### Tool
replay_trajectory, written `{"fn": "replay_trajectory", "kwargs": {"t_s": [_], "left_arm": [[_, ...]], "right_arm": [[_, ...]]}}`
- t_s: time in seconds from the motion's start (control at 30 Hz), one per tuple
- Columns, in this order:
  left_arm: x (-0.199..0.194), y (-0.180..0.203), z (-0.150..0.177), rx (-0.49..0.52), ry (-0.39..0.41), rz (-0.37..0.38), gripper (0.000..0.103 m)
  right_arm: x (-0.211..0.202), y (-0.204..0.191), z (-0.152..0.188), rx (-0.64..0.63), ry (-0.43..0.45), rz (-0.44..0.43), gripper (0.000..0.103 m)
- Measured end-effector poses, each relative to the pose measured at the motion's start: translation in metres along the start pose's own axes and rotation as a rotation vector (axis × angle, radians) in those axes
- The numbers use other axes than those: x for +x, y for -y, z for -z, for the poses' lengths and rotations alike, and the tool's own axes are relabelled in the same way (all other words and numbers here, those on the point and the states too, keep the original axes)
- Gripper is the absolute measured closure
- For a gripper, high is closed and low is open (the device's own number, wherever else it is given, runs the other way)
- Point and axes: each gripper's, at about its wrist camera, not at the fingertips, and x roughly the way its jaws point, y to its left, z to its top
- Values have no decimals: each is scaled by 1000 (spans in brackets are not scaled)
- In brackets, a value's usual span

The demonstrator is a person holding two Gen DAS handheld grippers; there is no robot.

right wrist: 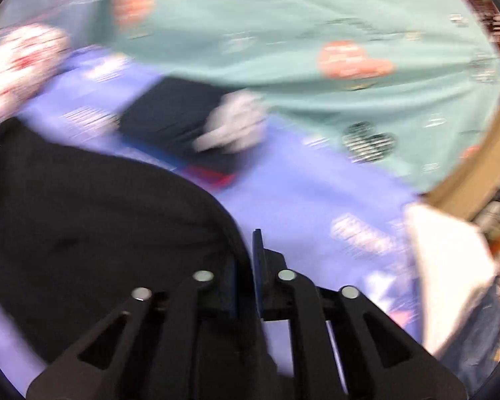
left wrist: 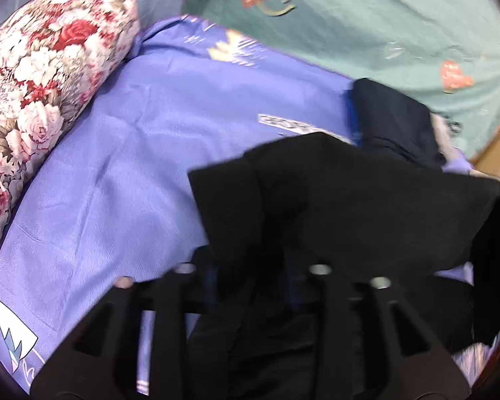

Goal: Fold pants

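Note:
Black pants (left wrist: 333, 200) hang in front of me above a purple bed sheet (left wrist: 143, 153). My left gripper (left wrist: 253, 266) is shut on the pants; the cloth drapes over its fingers and hides the tips. In the right wrist view, which is blurred, the pants (right wrist: 93, 220) spread to the left. My right gripper (right wrist: 246, 260) is shut on the pants' edge, with the blue pads (right wrist: 257, 266) close together around it.
A floral pillow (left wrist: 40, 76) lies at the left. A teal patterned blanket (left wrist: 383, 23) covers the back. A dark navy folded garment (left wrist: 393, 123) and a whitish cloth (right wrist: 233, 123) lie on the sheet. A white cloth (right wrist: 446, 266) sits at the right edge.

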Motion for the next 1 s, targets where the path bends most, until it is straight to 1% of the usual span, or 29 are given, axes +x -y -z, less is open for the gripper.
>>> {"fn": "replay_trajectory", "kwargs": {"t_s": [0.03,0.07,0.1,0.13,0.17,0.2,0.23,0.27,0.3,0.37,0.4,0.47,0.5,0.53,0.6,0.63,0.67,0.7,0.73,0.77,0.8,0.83,0.87,0.9,0.93,1.0], "left_arm": [[9,-2,-3,-16,-29,-17,54],[19,-10,-6,-53,-67,-24,54],[24,-16,-7,-86,-86,-23,54],[23,-22,-6,-102,-90,-18,51],[18,-25,-5,-106,-77,-10,46],[12,-26,-3,-97,-53,-15,28],[6,-27,-1,-86,-33,-31,18],[0,-27,2,-69,-12,-50,18],[-3,-26,5,-56,-10,-52,18],[-10,-23,13,-47,-17,-44,18],[-12,-21,18,-48,-22,-30,18],[-14,-13,28,-38,-33,-3,18],[-14,-7,34,-26,-40,5,18],[-13,-1,38,-15,-48,9,17],[-10,12,49,10,-70,20,17],[-7,17,52,23,-79,19,17],[-6,23,58,37,-86,16,17],[-5,26,60,44,-92,17,17],[-5,28,63,47,-96,18,17],[-5,28,66,41,-99,19,17],[-6,27,68,33,-100,21,17],[-7,26,69,30,-101,19,17],[-8,24,70,29,-101,11,17],[-9,22,71,28,-100,2,17],[-10,19,71,25,-98,-7,17],[-13,10,71,6,-98,-19,17]], "right_arm": [[30,3,-8,-26,-46,104,8],[47,8,-7,-39,-64,161,8],[54,12,-1,-29,-77,164,8],[56,22,7,16,-91,117,8],[52,32,17,58,-88,85,8],[45,42,31,86,-82,74,8],[41,47,41,92,-84,64,8],[35,54,53,100,-89,43,8],[30,61,64,110,-95,19,7],[10,75,98,145,-99,-36,7],[-3,75,115,150,-86,-81,6],[-24,55,136,119,-67,-160,6],[-38,36,156,54,-46,-210,6],[-46,21,168,-2,-31,-224,6],[-57,-11,189,-124,-8,-240,6],[-56,-32,199,-195,-7,-225,6],[-52,-46,206,-240,-15,-205,6],[-43,-52,206,-257,-28,-184,7],[-32,-57,208,-257,-64,-155,11],[-22,-56,206,-240,-95,-164,18],[-16,-50,200,-183,-128,-234,34],[-12,-44,195,-163,-152,-256,78],[-8,-41,190,-159,-173,-241,90],[-8,-34,183,-142,-176,-248,90],[-11,-23,173,-105,-173,-289,90],[-16,-1,154,-55,-157,-292,90]]}}
